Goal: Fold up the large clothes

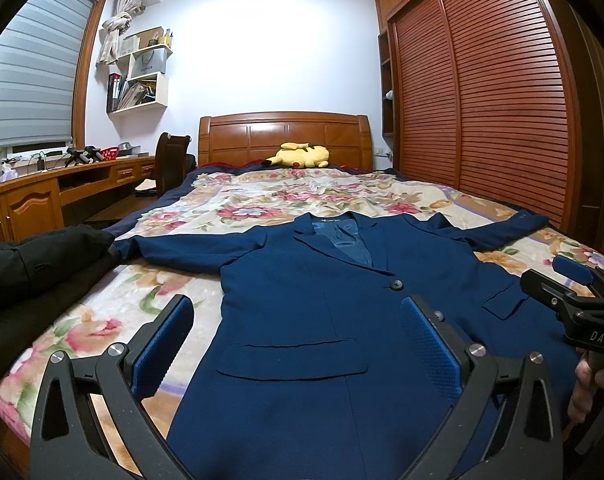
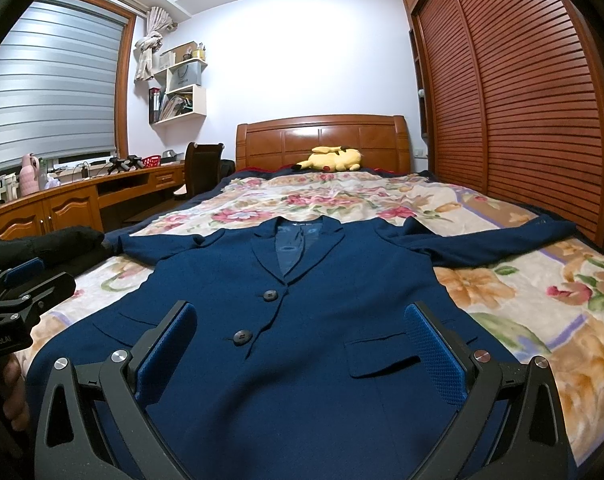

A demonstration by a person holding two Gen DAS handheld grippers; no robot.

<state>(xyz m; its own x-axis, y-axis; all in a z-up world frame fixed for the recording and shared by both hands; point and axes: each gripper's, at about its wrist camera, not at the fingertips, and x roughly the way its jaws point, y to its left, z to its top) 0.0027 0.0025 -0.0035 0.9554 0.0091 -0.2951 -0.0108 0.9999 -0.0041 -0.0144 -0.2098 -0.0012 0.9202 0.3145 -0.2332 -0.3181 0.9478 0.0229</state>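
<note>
- Blue-padded fingers of the left gripper (image 1: 298, 344) are seen spread wide apart, nothing held between them, hovering over the lower front of the navy blazer (image 1: 322, 320), beside its flap pocket.
- Likewise the right gripper (image 2: 302, 352) is held with its jaws wide apart and empty above the blazer's hem area, between the lower button and the other flap pocket.
- The navy blazer is laid flat and face up on the floral bedspread (image 2: 502, 300), collar pointed toward the headboard (image 1: 285, 136), both sleeves stretched outward to the sides and the front closed at the buttons.
- A pile of black clothing (image 1: 34, 272) is placed at the blazer's left sleeve end, at the bed's edge.
- A yellow plush toy (image 1: 300, 156) is rested beyond the blazer's collar, against the headboard.
- A slatted wooden wardrobe (image 1: 490, 92) is seen to the blazer's right, and a wooden desk (image 1: 62, 184) under a shuttered window to its left.
</note>
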